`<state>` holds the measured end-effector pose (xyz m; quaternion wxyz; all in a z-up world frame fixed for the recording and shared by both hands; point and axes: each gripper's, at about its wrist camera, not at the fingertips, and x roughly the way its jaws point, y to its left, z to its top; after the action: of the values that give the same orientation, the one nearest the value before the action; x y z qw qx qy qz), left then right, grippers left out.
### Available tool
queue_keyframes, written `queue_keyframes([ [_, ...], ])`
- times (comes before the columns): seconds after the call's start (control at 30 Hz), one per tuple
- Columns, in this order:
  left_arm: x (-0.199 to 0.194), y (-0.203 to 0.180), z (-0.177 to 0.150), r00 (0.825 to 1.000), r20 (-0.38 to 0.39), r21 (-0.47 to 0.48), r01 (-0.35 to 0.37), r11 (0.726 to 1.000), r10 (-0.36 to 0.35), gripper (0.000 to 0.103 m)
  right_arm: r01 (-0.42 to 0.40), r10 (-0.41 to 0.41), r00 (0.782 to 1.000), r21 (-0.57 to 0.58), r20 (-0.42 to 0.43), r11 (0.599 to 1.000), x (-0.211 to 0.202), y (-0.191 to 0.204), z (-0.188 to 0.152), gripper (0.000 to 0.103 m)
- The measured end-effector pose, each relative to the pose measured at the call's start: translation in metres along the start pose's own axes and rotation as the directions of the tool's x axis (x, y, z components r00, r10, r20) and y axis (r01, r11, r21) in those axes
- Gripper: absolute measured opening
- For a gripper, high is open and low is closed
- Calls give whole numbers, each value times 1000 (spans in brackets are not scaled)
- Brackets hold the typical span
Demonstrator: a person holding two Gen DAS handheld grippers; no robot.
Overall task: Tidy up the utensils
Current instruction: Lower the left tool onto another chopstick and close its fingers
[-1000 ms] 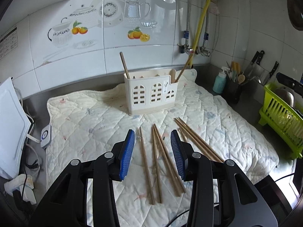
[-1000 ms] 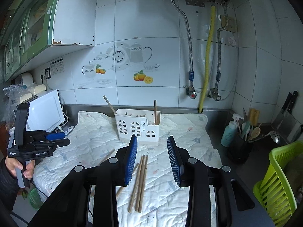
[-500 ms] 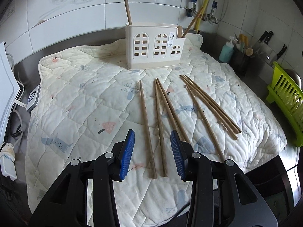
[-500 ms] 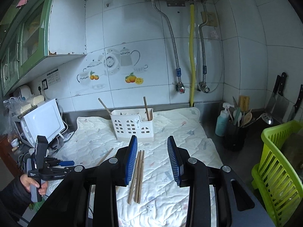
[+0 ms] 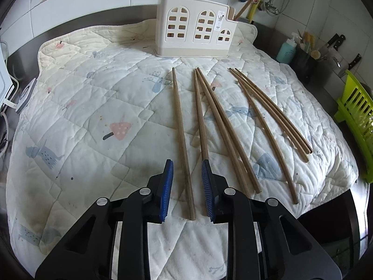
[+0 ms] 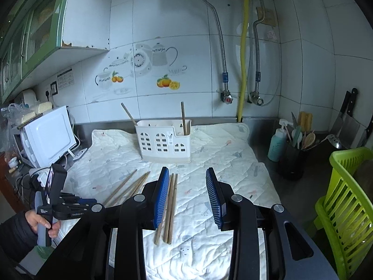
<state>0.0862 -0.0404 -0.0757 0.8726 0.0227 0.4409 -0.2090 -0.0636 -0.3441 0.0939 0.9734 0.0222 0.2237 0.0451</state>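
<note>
We are looking down at a quilted mat (image 5: pixel 98 107) with loose wooden chopsticks lying lengthwise on it. Our left gripper (image 5: pixel 186 170) is sitting low over the mat at six o'clock, and its jaws are closing around the near end of the leftmost chopstick (image 5: pixel 180 128); the stick is lying between the blue pads (image 5: pixel 167 186), which are not yet pressing on it. Just toward three o'clock a trio of chopsticks (image 5: pixel 216 126) is fanning out from shared far tips, and further toward three o'clock another group of chopsticks (image 5: pixel 270 114) is lying. The white utensil holder (image 5: pixel 195 28) is standing at twelve o'clock, with two sticks already upright in it. Our right gripper (image 6: pixel 187 193) is hovering above the mat, partly open and holding nothing. At eight o'clock in its view, a hand (image 6: pixel 42 221) is gripping the left tool's handle.
</note>
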Motion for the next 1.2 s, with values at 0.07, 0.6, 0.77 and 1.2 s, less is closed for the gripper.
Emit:
queue_keyframes([
  [0.07, 7, 2, -1, 1000, -11, -11, 10, 1000, -10, 18, 4, -4, 1000, -7, -29, 1000, 12, 5, -11, 32],
  [0.6, 15, -4, -3, 998, 2, -24, -60, 998, 60, 9, -25, 17, 970, -30, -245, 999, 103, 29, -89, 15],
  [0.77, 15, 0, -3, 998, 0, -45, -58, 997, 58, 8, -38, 35, 955, -4, -296, 999, 124, 27, -104, 9],
  [1.2, 15, -4, -3, 999, -9, 2, -41, 999, 41, 8, -46, 46, 927, 7, -372, 999, 156, 26, -119, 8],
])
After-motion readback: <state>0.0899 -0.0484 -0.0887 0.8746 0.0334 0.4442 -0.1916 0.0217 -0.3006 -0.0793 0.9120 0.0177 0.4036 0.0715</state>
